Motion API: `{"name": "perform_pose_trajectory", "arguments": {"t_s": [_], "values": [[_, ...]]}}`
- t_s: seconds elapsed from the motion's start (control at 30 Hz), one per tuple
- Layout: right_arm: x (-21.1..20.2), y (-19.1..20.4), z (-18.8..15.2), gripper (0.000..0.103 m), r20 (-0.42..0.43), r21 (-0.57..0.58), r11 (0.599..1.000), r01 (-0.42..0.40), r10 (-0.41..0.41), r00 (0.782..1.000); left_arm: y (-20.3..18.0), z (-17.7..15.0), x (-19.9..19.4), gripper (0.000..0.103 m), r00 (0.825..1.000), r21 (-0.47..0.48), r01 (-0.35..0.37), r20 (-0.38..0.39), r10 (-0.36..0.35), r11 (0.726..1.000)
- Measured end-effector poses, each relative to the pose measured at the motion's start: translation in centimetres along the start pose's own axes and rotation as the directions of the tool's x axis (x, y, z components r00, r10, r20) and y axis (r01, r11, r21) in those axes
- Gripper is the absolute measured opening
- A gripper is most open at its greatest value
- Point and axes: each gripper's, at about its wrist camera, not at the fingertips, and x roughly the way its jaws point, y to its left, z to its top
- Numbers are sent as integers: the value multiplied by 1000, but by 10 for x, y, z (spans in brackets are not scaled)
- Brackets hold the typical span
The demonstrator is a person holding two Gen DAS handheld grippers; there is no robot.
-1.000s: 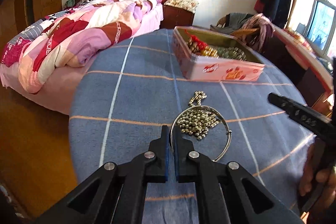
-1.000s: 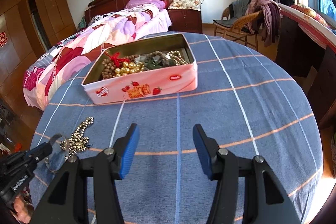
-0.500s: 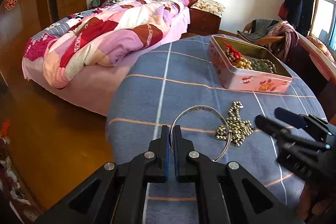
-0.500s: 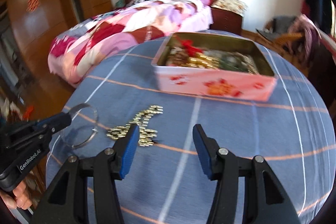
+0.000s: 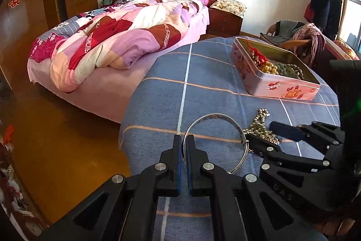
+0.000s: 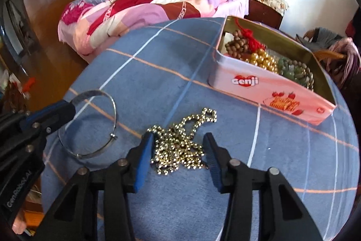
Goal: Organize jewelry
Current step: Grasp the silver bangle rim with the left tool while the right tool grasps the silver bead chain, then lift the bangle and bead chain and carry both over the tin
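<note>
The left gripper (image 5: 184, 143) is clamped tight on the rim of a silver bangle (image 5: 214, 116), its two blue-lined pads pinching the thin band so that the ring stands out in front of the fingertips over the blue checked tablecloth (image 5: 203, 73). In the right wrist view the same bangle (image 6: 90, 125) juts from the left gripper (image 6: 67, 108) at the left edge, just beside the bead pile without touching it.

The right gripper (image 6: 178, 148) points steeply down with its jaws partly apart and closing. A heap of small gold-coloured beaded chain (image 6: 180, 143) lies on the cloth between the two blue pads, which stand close at either side of the pile; whether they already press on the beads cannot be told. From the left wrist camera the right gripper (image 5: 268, 130) reaches in from the right, its fingers straddling the bead chain (image 5: 259, 125) next to the bangle's clasp.

Farther back on the table sits an open pink Genji tin (image 6: 270, 92) with strawberry pictures on its side. Inside lie a brown wooden bead string with a red tassel (image 6: 246, 37), a cluster of large gold beads (image 6: 264, 60) and a green bead string (image 6: 295, 72), packed side by side.
</note>
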Motion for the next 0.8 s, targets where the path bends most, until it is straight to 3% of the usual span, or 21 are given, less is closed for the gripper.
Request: {"name": "perform_pose_trajectory", "arguments": {"t_s": [0.1, 0.63, 0.8], "values": [[-2, -2, -3, 19, 4, 1, 1000, 11, -11, 1000, -2, 0, -2, 3, 1000, 4, 6, 2, -6, 1000], [-33, -53, -28, 14, 51, 214, 976, 51, -64, 997, -28, 0, -8, 3, 997, 43, 72, 7, -72, 996], [-52, -63, -34, 13, 99, 230, 961, 151, -178, 979, -40, -1, -10, 3, 996, 65, 89, 2, -89, 994]]}}
